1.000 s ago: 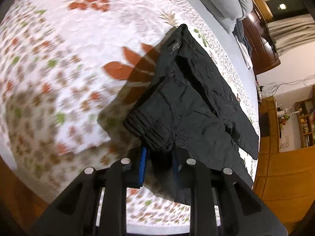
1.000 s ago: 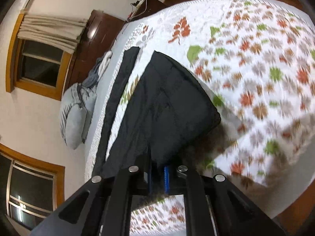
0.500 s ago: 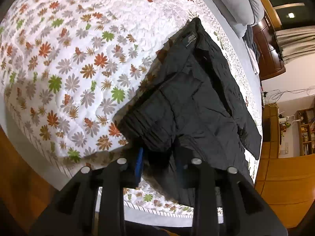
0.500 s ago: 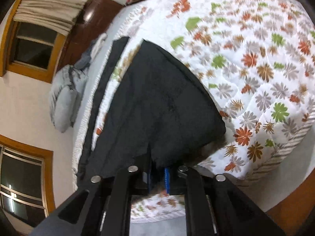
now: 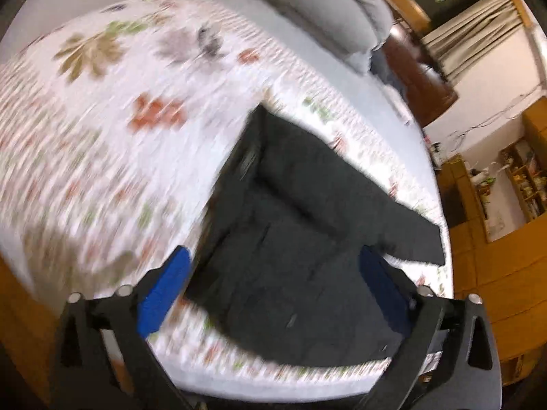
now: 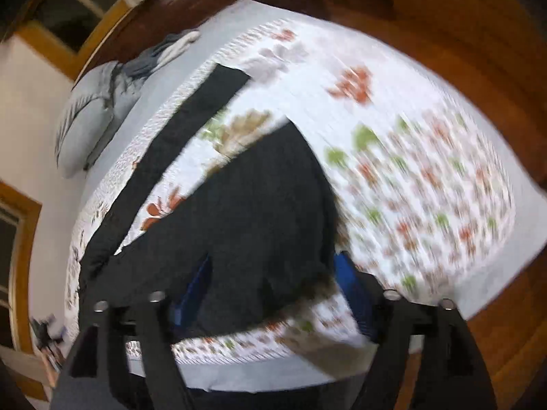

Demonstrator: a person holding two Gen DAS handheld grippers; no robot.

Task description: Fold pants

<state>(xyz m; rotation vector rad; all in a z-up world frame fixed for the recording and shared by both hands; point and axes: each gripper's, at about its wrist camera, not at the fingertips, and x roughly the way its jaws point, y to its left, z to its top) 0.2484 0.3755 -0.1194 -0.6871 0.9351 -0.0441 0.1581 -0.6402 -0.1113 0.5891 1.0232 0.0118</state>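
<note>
The black pants (image 5: 290, 239) lie flat on the flowered quilt (image 5: 102, 119) near the bed's front edge. In the right wrist view the pants (image 6: 239, 222) show one leg stretching toward the pillow end. My left gripper (image 5: 273, 283) is open, its blue pads wide apart above the pants, holding nothing. My right gripper (image 6: 273, 294) is open too, blue pads spread over the near end of the pants. Both views are blurred by motion.
A grey pillow (image 5: 335, 7) and folded clothes (image 6: 164, 51) lie at the head of the bed. A dark wooden cabinet (image 5: 417, 82) stands beyond. Wooden floor (image 6: 478, 68) surrounds the bed. Shelves (image 5: 523, 177) stand at the far right.
Both grippers held the pants up by one end; now both have opened and let go, and the pants lie on the quilt. Both cameras are moving.
</note>
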